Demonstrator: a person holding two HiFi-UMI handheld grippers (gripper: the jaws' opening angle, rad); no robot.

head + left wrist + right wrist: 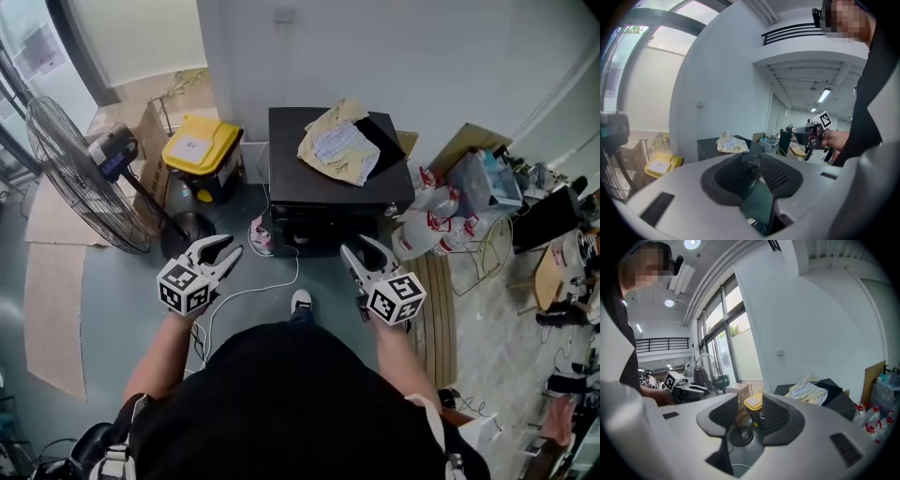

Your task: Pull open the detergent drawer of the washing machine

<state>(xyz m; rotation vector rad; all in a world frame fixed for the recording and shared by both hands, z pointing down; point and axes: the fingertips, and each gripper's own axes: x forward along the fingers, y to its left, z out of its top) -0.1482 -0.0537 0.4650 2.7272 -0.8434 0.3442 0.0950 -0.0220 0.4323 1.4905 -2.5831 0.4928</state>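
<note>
The left tool (pixel 228 247) is held out in front of the person's body, its two jaws spread well apart with nothing between them. In the left gripper view (pixel 754 155) only teal floor shows through the gap. The right tool (pixel 358 246) is level with it on the other side, also spread wide and empty. In its own view (pixel 750 401) the gap frames the round foot of a fan and a yellow-lidded bin (pixel 753 401) beyond.

Both tools point forward at the washing machine (pixel 300 173), a black box standing against the white wall, ahead of the tools and between them. Neither touches it; a strip of floor (pixel 122 309) lies between the jaw tips and its front. The detergent drawer would sit on that dark front face (seen steeply from above, it cannot be made out, nor whether it is in or out).

A crumpled pale yellow cloth (pixel 339 142) lies on top of the machine. To the machine's left stand the yellow-lidded bin (pixel 202 145) and a large pedestal fan (pixel 80 173). A white cable (pixel 253 291) trails across the floor from the machine towards the person's feet.
</note>
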